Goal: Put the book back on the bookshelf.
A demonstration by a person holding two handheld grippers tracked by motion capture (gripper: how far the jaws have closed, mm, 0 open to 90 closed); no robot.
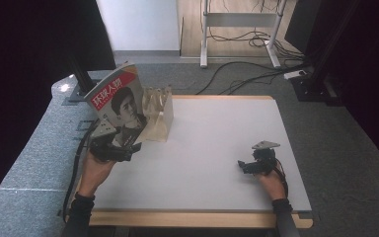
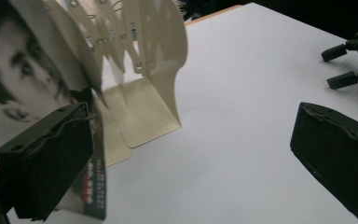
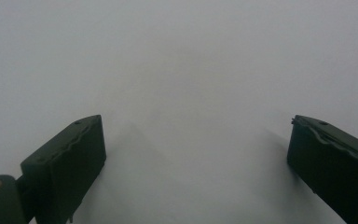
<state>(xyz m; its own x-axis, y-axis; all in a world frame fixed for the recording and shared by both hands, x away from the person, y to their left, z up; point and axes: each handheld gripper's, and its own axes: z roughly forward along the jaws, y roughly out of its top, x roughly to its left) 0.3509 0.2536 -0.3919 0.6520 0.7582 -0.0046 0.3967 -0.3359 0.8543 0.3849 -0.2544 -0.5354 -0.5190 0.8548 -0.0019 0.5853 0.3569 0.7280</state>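
Observation:
A magazine (image 1: pixel 120 101) with a red title and a portrait on its cover stands tilted at the table's far left, leaning by a cream metal file rack (image 1: pixel 159 111). My left gripper (image 1: pixel 128 148) is at the magazine's lower edge. In the left gripper view its jaws stand wide apart (image 2: pixel 191 126), the left jaw against the magazine (image 2: pixel 23 79), with the rack (image 2: pixel 140 70) just beyond. My right gripper (image 1: pixel 244 165) rests low over the white table top at the right, open (image 3: pixel 196 135) with nothing between its jaws.
The white table top (image 1: pixel 217 143) has a wooden front edge. The other gripper (image 2: pixel 354 60) shows at the far right of the left gripper view. Beyond the table lie grey carpet, cables and a metal stand leg (image 1: pixel 204 49).

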